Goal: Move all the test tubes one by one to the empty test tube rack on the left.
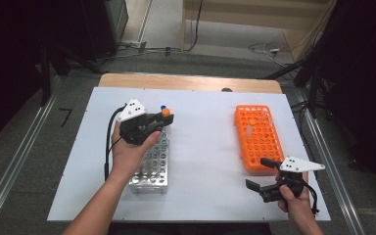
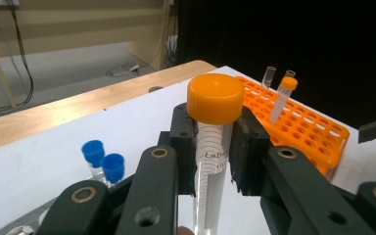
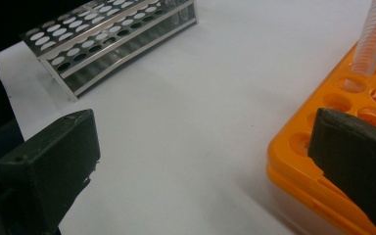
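Orange-capped tube [image 2: 214, 127] upright between left tool's [image 2: 214, 147] pads

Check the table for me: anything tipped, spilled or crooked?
Nothing spilled. One oddity: the capped tube in the orange rack leans instead of standing straight. The left gripper holds an orange-capped tube upright; the metal rack sits flat.

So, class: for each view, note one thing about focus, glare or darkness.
High view: white table evenly lit, surroundings dark. Left gripper view: orange-capped tube sharp, near jaws soft, background black. Right gripper view: own jaws blurred, metal rack glinting.
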Action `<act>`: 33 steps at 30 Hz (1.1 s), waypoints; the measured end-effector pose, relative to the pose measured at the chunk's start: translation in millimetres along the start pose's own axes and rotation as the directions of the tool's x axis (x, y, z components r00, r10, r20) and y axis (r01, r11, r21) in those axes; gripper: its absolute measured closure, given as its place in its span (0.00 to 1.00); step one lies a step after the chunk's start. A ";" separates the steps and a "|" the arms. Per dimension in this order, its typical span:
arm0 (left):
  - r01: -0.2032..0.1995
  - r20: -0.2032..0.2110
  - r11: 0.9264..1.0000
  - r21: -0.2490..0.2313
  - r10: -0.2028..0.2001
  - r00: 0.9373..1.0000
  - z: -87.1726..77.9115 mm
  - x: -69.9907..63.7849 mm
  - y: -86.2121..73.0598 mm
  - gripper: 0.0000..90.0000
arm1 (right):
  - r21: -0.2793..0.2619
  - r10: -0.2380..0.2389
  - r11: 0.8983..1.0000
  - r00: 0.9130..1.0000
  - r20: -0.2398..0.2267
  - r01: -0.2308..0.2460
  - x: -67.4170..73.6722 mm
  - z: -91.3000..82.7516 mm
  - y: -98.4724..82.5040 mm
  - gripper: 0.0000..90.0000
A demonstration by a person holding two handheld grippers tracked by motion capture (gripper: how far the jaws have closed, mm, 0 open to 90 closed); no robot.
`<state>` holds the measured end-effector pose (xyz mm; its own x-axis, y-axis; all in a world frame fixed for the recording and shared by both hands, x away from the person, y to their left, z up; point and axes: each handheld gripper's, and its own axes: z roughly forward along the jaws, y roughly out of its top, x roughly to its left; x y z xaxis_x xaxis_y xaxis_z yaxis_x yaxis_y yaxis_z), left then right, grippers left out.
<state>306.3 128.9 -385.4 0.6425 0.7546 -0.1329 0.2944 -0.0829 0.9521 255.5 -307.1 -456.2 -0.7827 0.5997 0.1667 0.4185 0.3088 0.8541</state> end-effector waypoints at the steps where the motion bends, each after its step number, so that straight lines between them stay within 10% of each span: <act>1: 0.002 -0.006 1.000 -0.002 -0.002 1.000 0.8 1.6 0.3 0.83 | -0.002 -0.002 1.000 1.000 0.004 0.002 -1.4 -0.5 -0.4 0.00; 33: -0.013 -0.171 1.000 0.020 0.016 0.985 26.4 21.2 -18.1 0.83 | 0.011 0.005 1.000 1.000 0.026 -0.005 -6.2 -0.8 -3.3 0.00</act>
<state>333.3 129.2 -412.8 0.5164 0.8536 -0.0686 0.3000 -0.1053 0.9481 258.6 -312.3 -459.7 -0.7684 0.6203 0.1577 0.4276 0.3141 0.8476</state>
